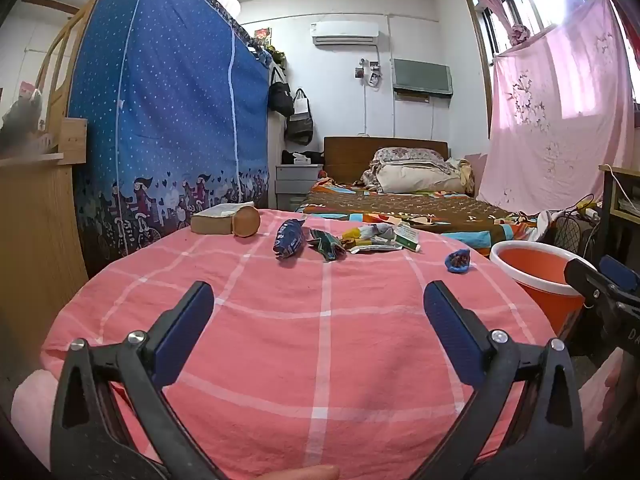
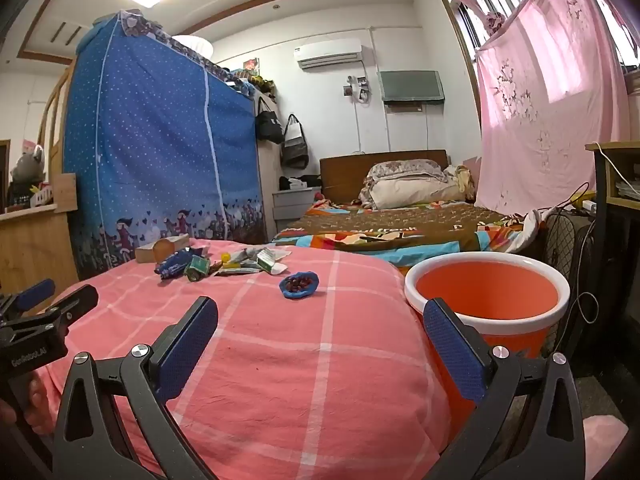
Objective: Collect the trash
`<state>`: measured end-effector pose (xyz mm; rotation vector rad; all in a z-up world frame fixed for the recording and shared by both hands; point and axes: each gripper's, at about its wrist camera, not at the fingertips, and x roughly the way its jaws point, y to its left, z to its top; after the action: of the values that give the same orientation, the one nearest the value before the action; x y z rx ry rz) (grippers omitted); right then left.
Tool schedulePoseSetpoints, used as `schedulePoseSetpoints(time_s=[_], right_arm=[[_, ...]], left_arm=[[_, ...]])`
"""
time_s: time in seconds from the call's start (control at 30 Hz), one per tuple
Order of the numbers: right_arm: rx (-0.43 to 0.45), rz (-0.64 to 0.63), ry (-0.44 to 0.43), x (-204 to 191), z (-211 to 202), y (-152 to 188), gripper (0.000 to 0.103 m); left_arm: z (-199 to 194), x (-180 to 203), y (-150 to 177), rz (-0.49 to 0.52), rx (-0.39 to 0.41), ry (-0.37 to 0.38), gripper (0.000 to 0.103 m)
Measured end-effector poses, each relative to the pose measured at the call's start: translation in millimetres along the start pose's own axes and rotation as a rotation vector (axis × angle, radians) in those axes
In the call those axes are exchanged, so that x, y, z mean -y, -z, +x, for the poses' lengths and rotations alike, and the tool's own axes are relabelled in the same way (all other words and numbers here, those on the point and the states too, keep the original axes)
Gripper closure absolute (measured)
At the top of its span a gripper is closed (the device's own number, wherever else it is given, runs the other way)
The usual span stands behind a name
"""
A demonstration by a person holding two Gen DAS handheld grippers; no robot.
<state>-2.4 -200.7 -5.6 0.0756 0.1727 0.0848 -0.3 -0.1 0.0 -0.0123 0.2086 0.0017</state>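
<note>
Trash lies at the far side of a table under a pink checked cloth (image 1: 320, 340): a blue snack wrapper (image 1: 289, 237), a dark green wrapper (image 1: 326, 243), a heap of crumpled packets with a green-and-white box (image 1: 380, 236), and a small blue wrapper (image 1: 458, 261) holding dark bits. The right wrist view shows the same blue snack wrapper (image 2: 173, 266), green wrapper (image 2: 197, 267), packet heap (image 2: 256, 261) and small blue wrapper (image 2: 299, 285). An orange bucket with a white rim (image 2: 486, 300) stands beside the table on the right. My left gripper (image 1: 319, 302) and right gripper (image 2: 320, 316) hover over the near cloth, both open and empty.
A tan tissue box with a round brown end (image 1: 226, 220) sits at the table's far left. Behind are a blue fabric wardrobe (image 1: 168, 120), a bed (image 1: 400, 204) and a pink sheet (image 1: 560, 112). A fan and cables (image 2: 568, 248) stand behind the bucket (image 1: 536, 268).
</note>
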Motion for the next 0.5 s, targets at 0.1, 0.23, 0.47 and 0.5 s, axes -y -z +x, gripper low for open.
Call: schedulePoseSetpoints(time_s=[0.1, 0.23, 0.47, 0.5], right_arm=[[-0.003, -0.001, 0.002, 0.4, 0.3, 0.0, 0.0], [-0.001, 0.0, 0.001, 0.7, 0.1, 0.0, 0.0], [0.0, 0.004, 0.001, 0.4, -0.2, -0.1, 0.0], [-0.001, 0.004, 0.001, 0.4, -0.1, 0.0, 0.0]], left_arm=[[0.1, -0.4, -0.2, -0.002, -0.004, 0.005, 0.0], [-1.8, -2.1, -4.6, -0.001, -0.002, 0.002, 0.0], [-4.4, -0.4, -2.9, 0.008, 0.003, 0.004, 0.0], [-3.9, -0.3, -2.5, 0.01, 0.003, 0.003, 0.0]])
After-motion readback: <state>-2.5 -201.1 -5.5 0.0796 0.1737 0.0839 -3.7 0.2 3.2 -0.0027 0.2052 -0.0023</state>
